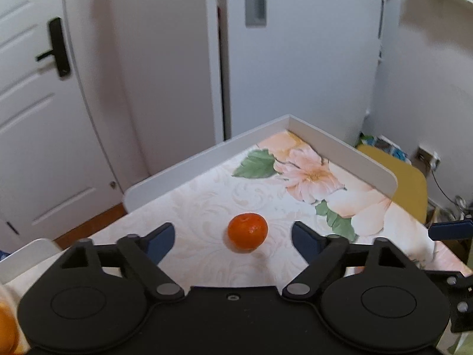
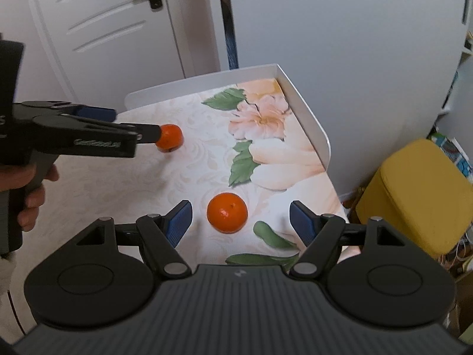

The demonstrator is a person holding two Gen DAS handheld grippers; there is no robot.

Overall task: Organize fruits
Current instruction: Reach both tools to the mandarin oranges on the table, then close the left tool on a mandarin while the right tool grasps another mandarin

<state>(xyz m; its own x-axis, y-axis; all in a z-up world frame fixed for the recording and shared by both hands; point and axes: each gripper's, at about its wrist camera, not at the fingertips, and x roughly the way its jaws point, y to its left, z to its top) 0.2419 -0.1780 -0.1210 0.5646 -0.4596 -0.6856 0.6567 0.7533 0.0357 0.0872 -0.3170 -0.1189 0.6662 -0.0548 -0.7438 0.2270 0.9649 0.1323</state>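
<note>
One tangerine [image 1: 247, 231] lies on the floral tablecloth between and just ahead of the open fingers of my left gripper [image 1: 233, 238]. The same fruit shows in the right wrist view [image 2: 169, 137], with the left gripper [image 2: 133, 124] reaching it from the left. A second tangerine [image 2: 227, 213] lies on the cloth between the wide-open blue-padded fingers of my right gripper [image 2: 240, 222]. Both grippers are empty. More orange fruit [image 1: 6, 330] shows at the bottom left corner of the left wrist view, mostly hidden.
The table [image 2: 307, 112] has a raised white rim on its far and right sides. A yellow chair [image 2: 419, 195] stands to the right of the table. A white door with a black handle [image 1: 59, 48] and white walls are behind.
</note>
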